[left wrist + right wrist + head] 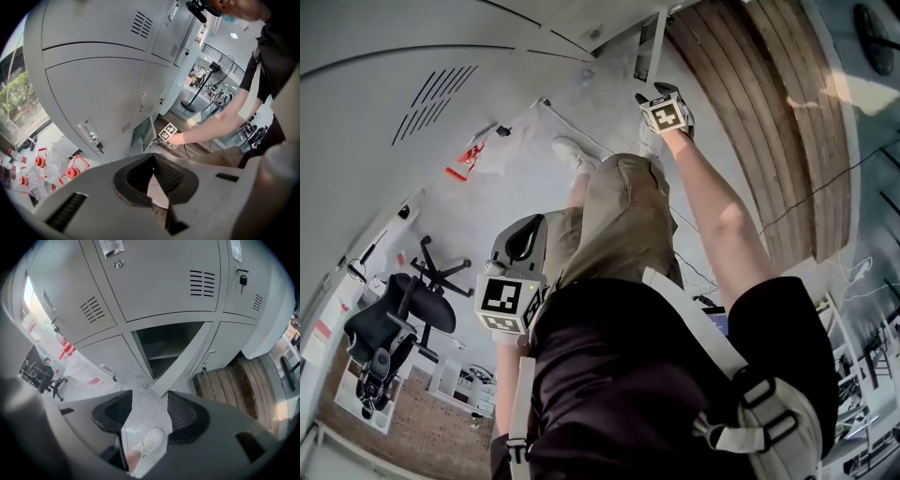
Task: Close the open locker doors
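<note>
A bank of grey lockers [159, 282] stands in front of me. One bottom-row locker door [180, 363] is swung open and shows a dark shelf inside [166, 345]. My right gripper [150, 397] points down toward the floor just before that door, open, with nothing between its pads. In the head view the right gripper [659, 98] is stretched out near the open door [649, 45]. The left gripper [523, 242] hangs back beside my leg. Its jaws [152, 159] meet at the tips, shut and holding nothing. From the left gripper view the open door [143, 133] sits beside the right gripper's marker cube [168, 132].
A black office chair [403, 314] stands at the left. Red-and-white items in clear wrapping [70, 171] lie on the floor by the lockers. Wooden planking [234, 380] runs to the right of the lockers. Keys hang in a lock [96, 140]. A standing fan [211, 70] is farther back.
</note>
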A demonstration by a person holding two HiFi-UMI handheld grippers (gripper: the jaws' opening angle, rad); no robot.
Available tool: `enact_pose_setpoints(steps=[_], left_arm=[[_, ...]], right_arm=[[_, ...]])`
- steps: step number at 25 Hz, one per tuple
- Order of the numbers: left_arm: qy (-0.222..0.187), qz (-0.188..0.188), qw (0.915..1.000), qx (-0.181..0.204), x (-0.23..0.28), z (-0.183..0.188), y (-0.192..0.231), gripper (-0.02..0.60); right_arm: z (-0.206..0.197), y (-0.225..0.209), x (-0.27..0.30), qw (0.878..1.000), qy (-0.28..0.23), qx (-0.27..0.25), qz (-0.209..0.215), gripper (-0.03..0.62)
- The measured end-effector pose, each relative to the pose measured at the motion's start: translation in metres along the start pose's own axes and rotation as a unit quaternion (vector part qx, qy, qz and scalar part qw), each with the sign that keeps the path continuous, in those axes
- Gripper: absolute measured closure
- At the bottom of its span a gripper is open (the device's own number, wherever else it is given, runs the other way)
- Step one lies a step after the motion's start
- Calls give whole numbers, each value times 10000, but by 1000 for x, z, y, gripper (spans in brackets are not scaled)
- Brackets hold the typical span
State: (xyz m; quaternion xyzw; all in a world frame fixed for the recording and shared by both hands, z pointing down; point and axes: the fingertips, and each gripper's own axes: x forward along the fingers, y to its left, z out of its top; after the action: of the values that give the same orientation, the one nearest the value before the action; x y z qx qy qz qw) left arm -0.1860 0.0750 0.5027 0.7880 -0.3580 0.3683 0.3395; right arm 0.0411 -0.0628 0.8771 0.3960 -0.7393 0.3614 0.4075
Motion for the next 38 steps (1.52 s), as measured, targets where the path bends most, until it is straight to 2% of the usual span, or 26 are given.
enact_pose_setpoints(steps=[19, 28, 38], left_arm=[[192, 91, 9997, -144, -9, -33, 14, 575], [517, 455, 9968, -401, -10, -58, 40, 575], [683, 462, 9957, -409, -10, -68, 49, 575]], right_arm=[[54, 51, 34, 9982, -215, -500, 240, 361], [84, 68, 55, 9961, -307, -758, 330, 358], [107, 77, 77, 9930, -313, -1063, 397, 344]])
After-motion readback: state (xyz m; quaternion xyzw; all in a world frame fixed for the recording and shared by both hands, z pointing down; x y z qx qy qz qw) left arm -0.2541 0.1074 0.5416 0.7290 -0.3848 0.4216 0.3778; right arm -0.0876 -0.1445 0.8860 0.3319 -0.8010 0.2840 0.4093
